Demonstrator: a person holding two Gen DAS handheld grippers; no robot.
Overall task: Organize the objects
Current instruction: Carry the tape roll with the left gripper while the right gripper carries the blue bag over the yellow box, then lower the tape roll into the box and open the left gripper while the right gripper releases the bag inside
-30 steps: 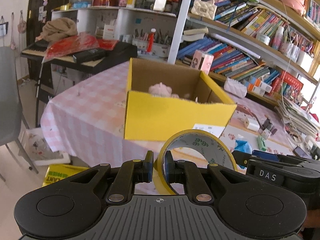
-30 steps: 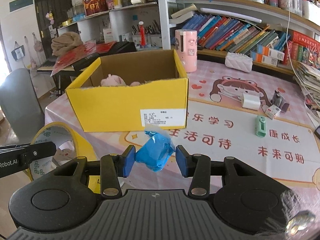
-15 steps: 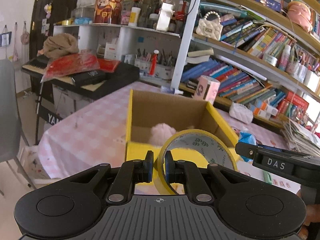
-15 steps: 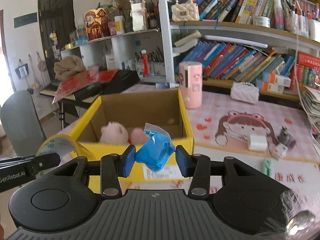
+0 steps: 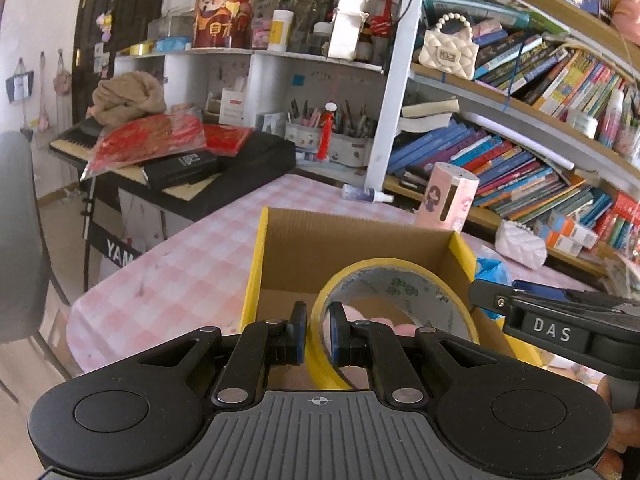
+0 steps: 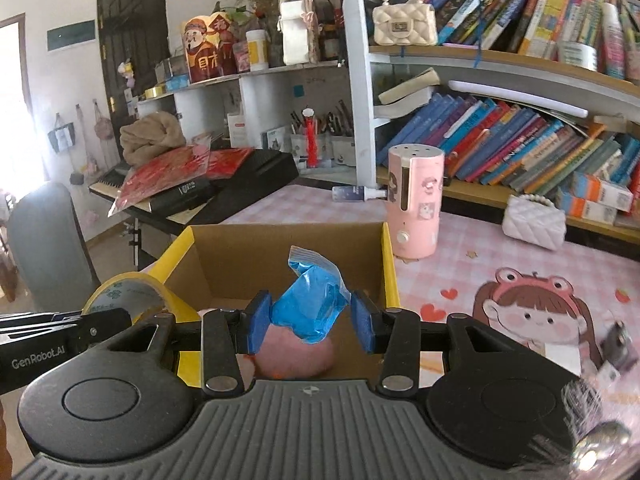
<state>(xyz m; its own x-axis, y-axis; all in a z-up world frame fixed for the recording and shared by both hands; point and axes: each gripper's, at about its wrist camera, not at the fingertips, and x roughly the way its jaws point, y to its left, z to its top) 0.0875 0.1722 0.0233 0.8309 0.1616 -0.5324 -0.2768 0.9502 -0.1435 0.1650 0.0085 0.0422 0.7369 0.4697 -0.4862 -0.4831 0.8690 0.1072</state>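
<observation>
A yellow cardboard box [image 5: 256, 264] [image 6: 390, 268] stands open on the pink checked table, with pink soft toys [image 6: 296, 354] on its floor. My left gripper [image 5: 318, 334] is shut on the wall of a yellow tape roll [image 5: 400, 280], held over the box's near side. My right gripper [image 6: 314, 320] is shut on a crumpled blue packet [image 6: 312, 308], also above the box opening. In the right wrist view the tape roll [image 6: 120, 296] shows at the left, over the box's left wall. The blue packet [image 5: 494, 272] peeks past the box's right wall in the left wrist view.
A pink cylindrical container [image 6: 416, 208] stands just behind the box's right corner, with a small spray bottle [image 6: 356, 194] beside it. A white quilted purse [image 6: 534, 220] lies further right. Bookshelves line the back; a keyboard [image 5: 176, 168] and grey chair [image 6: 44, 240] stand to the left.
Both grippers moved forward and slightly up with their loads, from in front of the box to over its opening. The box's inside and the pink toys came into view.
</observation>
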